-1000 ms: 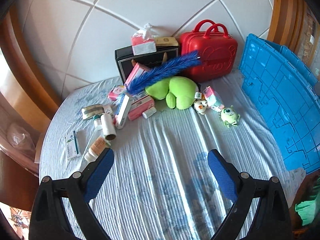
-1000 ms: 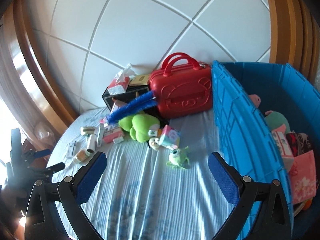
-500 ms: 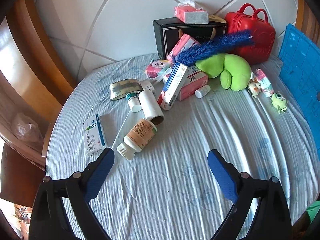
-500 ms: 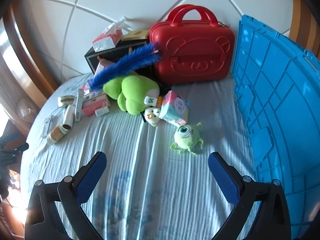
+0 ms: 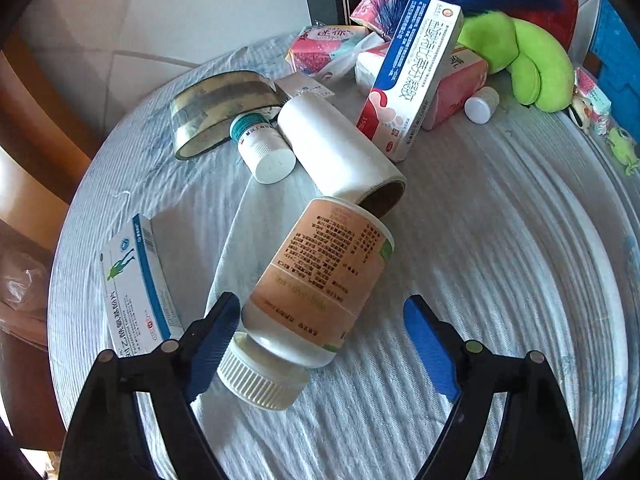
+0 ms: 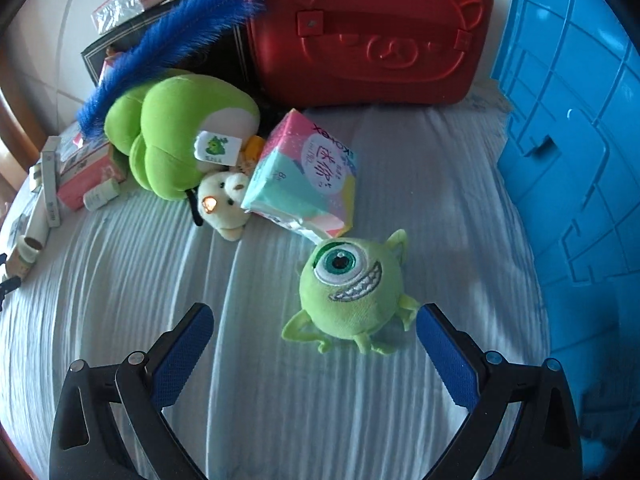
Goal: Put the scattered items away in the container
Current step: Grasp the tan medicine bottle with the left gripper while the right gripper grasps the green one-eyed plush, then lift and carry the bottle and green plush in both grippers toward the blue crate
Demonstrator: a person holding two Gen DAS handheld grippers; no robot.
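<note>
Pill bottle point(image 5: 320, 280) with tan label lies on its side near the left edge of the cloth-covered surface point(image 5: 500, 280), white ribbed cap point(image 5: 260, 376) toward the camera. Left tool point(image 5: 324, 344) spread, its left finger touching the bottle's shoulder, right finger apart from it. White paper roll point(image 5: 336, 152) just behind the bottle. One-eyed green plush monster point(image 6: 352, 292) sits between the fingers of the right tool point(image 6: 316, 356), also spread, not touching. Blue container point(image 6: 580, 160) stands at the surface's right edge.
</note>
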